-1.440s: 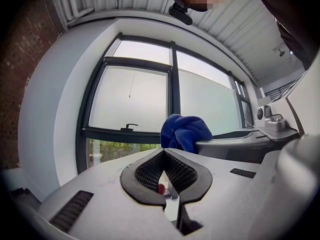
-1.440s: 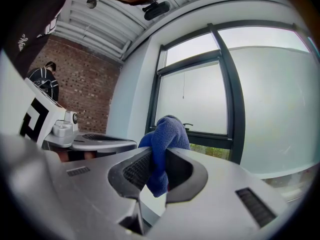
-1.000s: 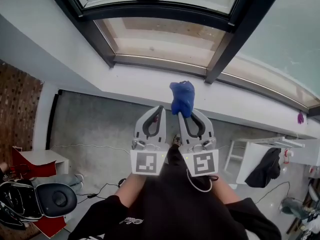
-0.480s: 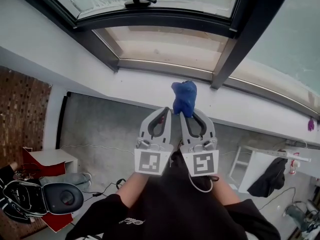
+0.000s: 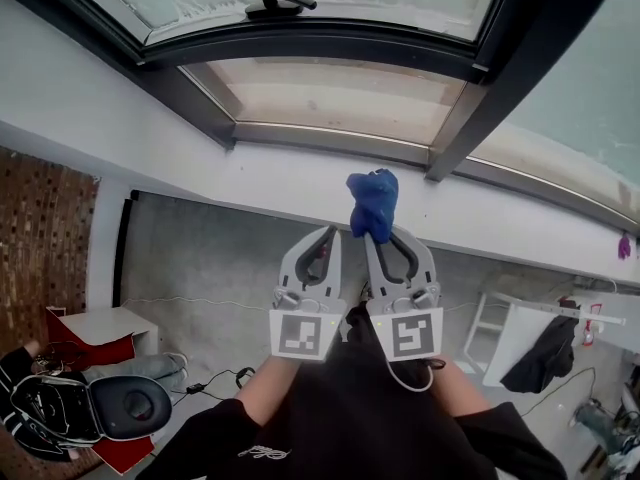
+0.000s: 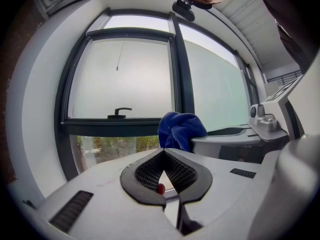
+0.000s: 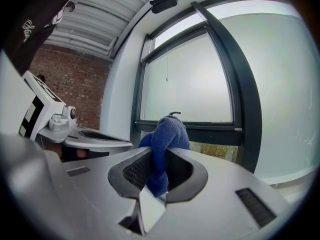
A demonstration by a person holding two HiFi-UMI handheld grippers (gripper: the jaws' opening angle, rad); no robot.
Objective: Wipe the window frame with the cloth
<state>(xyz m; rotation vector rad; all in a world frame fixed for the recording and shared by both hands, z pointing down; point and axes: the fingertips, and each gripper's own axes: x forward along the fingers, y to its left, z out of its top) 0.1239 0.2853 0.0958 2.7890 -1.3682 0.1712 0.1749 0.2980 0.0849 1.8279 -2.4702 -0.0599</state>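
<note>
Grippers: two – left gripper (image 5: 331,231), right gripper (image 5: 373,236). Cloth (image 5: 373,202): one. Window frame (image 5: 330,40): one. Window handle (image 5: 278,4): one. Dark jacket (image 5: 548,344): one. White table (image 5: 92,320): one.

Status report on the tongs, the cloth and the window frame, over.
Left tongs shut, empty. Right tongs shut on blue cloth, bunched above the tips. Cloth held short of window frame, not touching. Nothing seen in between.

Dark window frame (image 5: 320,41), brick wall (image 5: 40,238), grey floor (image 5: 200,258), white table (image 5: 95,320)
</note>
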